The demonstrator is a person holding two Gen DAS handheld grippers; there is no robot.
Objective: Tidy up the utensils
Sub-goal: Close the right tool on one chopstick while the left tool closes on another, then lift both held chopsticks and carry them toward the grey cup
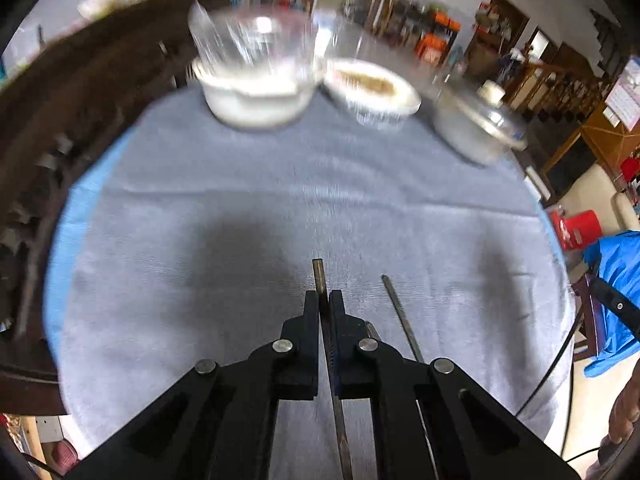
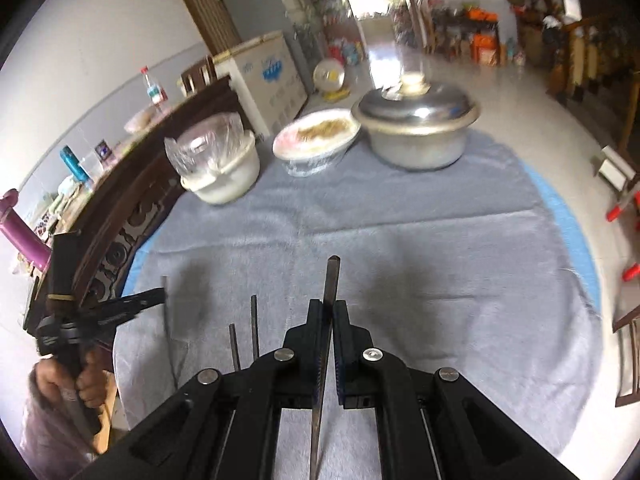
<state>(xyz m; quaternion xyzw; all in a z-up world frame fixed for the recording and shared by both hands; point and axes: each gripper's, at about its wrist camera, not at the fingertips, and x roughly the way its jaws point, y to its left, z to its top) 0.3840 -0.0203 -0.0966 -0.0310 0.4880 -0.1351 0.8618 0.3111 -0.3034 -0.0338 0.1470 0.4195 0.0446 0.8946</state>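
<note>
- The left claw (image 1: 324, 296) is closed tight on a thin metal chopstick (image 1: 319, 274), whose blunt tip pokes out just past the fingertips while the rest runs back between the pads and under the claw.
- The right claw (image 2: 328, 306) is likewise clamped on a flat-sided metal chopstick (image 2: 332, 280); its squared tip stands ahead of the fingertips.
- Both claws hang over the grey cloth (image 1: 240, 200) that covers the round tabletop (image 2: 576, 232) (a blue edge shows around the cloth).
- In the left wrist view another slim metal stick (image 1: 400, 316) lies on the grey cloth just to the right of the left claw.
- In the right wrist view two more stick ends (image 2: 253, 332) show on the grey cloth just left of the right claw.
- At the far side of the grey cloth stand a white tub with crumpled clear plastic on top (image 2: 224, 168), a bowl of food (image 2: 316, 140) and a lidded metal pot (image 2: 416, 128), all well apart from the claws.
- A person's hand (image 2: 86, 384) grips the left claw's handle at the left edge of the grey cloth.
</note>
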